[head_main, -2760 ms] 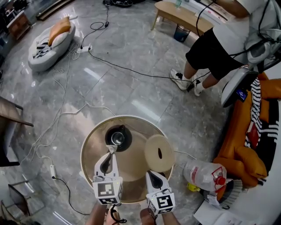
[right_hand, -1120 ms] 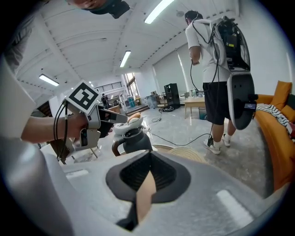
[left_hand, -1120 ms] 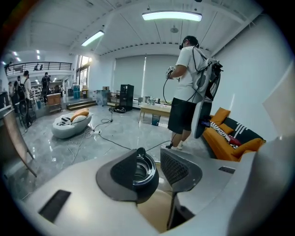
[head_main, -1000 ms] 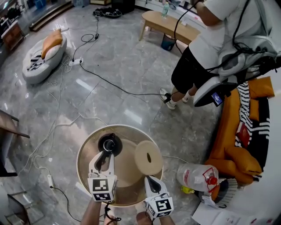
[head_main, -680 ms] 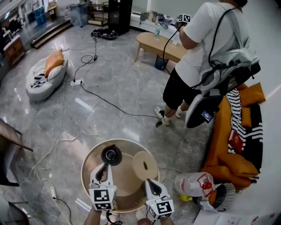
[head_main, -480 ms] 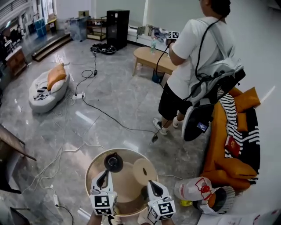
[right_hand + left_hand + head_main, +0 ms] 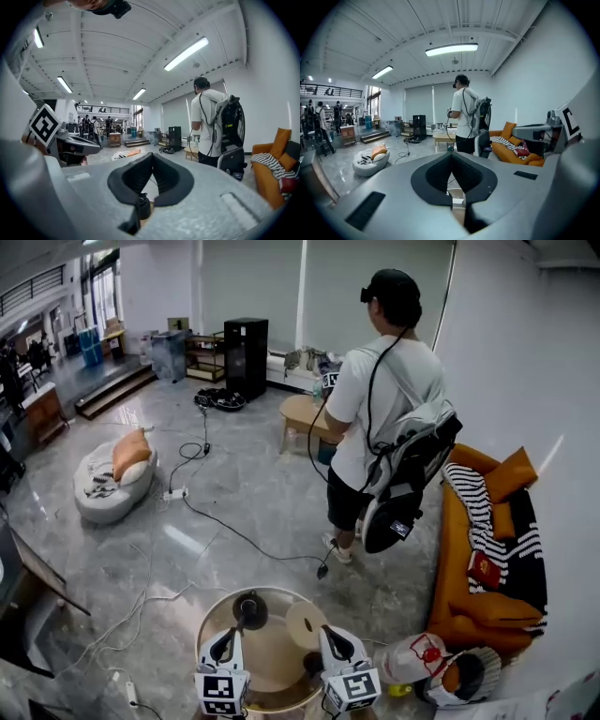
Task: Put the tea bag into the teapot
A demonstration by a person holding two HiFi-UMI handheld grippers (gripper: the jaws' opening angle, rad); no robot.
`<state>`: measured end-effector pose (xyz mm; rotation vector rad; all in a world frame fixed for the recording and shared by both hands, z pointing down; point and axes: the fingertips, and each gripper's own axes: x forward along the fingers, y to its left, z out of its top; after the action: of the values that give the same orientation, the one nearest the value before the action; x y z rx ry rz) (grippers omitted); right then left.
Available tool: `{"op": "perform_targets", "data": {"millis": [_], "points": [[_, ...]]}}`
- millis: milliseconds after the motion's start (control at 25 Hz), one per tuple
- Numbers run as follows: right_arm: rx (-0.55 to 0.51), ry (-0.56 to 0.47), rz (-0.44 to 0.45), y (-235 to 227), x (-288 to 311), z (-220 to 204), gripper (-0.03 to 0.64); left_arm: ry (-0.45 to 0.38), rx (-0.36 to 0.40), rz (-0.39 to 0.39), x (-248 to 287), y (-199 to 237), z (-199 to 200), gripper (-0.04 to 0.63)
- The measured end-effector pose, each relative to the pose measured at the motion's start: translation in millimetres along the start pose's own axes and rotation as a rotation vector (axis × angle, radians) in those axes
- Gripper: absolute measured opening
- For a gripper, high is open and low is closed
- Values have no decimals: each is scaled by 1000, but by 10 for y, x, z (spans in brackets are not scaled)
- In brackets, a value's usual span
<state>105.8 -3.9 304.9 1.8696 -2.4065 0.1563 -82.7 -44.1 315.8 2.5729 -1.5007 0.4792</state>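
Observation:
The black teapot stands open at the far side of the round wooden table. I see no tea bag in any view. My left gripper hovers over the table's near left, short of the teapot; its jaws meet at the tips with nothing between them. On the near right, my right gripper is also shut and empty. A small dark object lies on the table just left of it and shows below its jaws. A beige disc lies right of the teapot.
A person with a backpack stands on the grey floor beyond the table. An orange sofa runs along the right, with a plastic bag beside the table. Cables cross the floor; a floor cushion lies at the left.
The head view has tilted up, so the table has shrunk to the bottom edge and the room shows. My left gripper's jaws have closed behind the teapot.

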Motion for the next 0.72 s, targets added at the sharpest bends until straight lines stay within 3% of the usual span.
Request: {"op": "perform_targets", "data": {"millis": [360,720], "points": [[-8,-38,-26,130,-530,334,0,-66,-9,-5,-691,-54,203,17],[-25,-38,-31,293,-907,350,0,-52,-64,-63,-1098,-307,145,17]]}}
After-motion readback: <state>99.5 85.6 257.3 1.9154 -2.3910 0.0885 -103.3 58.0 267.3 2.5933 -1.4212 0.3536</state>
